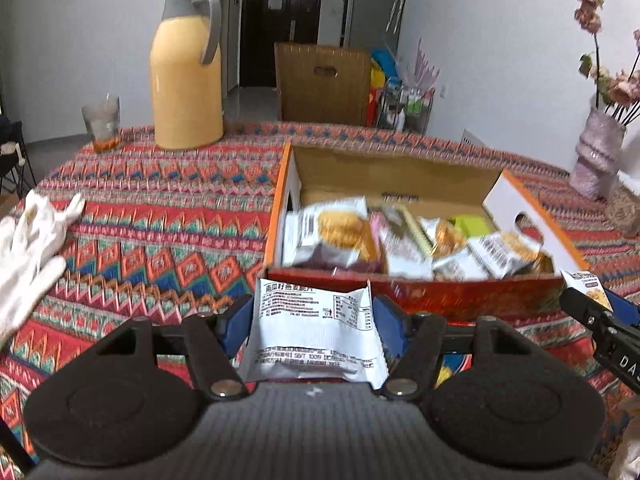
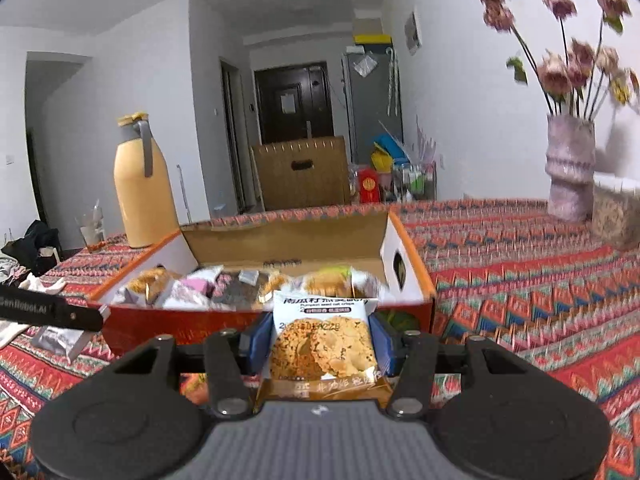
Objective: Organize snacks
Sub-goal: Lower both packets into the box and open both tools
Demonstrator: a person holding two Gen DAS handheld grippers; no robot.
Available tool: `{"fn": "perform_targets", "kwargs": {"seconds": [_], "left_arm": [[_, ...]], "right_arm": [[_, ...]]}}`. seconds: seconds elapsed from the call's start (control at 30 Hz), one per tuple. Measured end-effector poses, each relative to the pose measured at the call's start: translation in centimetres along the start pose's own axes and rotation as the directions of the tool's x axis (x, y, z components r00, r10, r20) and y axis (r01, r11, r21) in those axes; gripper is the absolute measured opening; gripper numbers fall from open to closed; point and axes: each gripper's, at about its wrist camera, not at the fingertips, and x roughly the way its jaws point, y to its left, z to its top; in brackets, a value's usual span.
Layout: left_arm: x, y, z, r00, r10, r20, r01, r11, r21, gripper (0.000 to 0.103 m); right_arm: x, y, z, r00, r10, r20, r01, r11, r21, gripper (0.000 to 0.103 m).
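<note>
Several snack packets (image 1: 400, 240) fill the open orange box (image 1: 420, 296) on the bench (image 1: 160, 216), while each gripper's fingers pinch another packet, left (image 1: 314, 320) and right (image 2: 322, 344), long axis pointing toward that box.

Your open orange box (image 1: 276, 216) sits on the patterned surface (image 1: 160, 216), filled with jumbled snack packets (image 1: 336, 232). You hold a white packet (image 1: 316, 336) back-side up, and a cracker packet (image 2: 324, 344) upright before the box's near wall.

snack packets (image 1: 340, 236) in box (image 1: 420, 164), flask (image 1: 186, 76) behind-left
</note>
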Motion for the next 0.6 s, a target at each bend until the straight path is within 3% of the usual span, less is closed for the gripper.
{"fn": "perform_targets", "kwargs": {"seconds": [0.27, 0.6], "left_arm": [[-0.4, -2.0, 3.2, 0.997, -0.023, 0.074, 0.022, 1.0, 0.01, 0.067], [1.7, -4.5, 6.2, 0.989, -0.03, 0.146, 0.031, 1.0, -0.001, 0.067]], "right_arm": [[0.5, 0.4, 4.1, 0.998, -0.013, 0.064, 0.017, 0.998, -0.056, 0.051], [5.1, 0.6, 6.9, 0.998, -0.018, 0.058, 0.021, 0.998, -0.058, 0.051]]}}
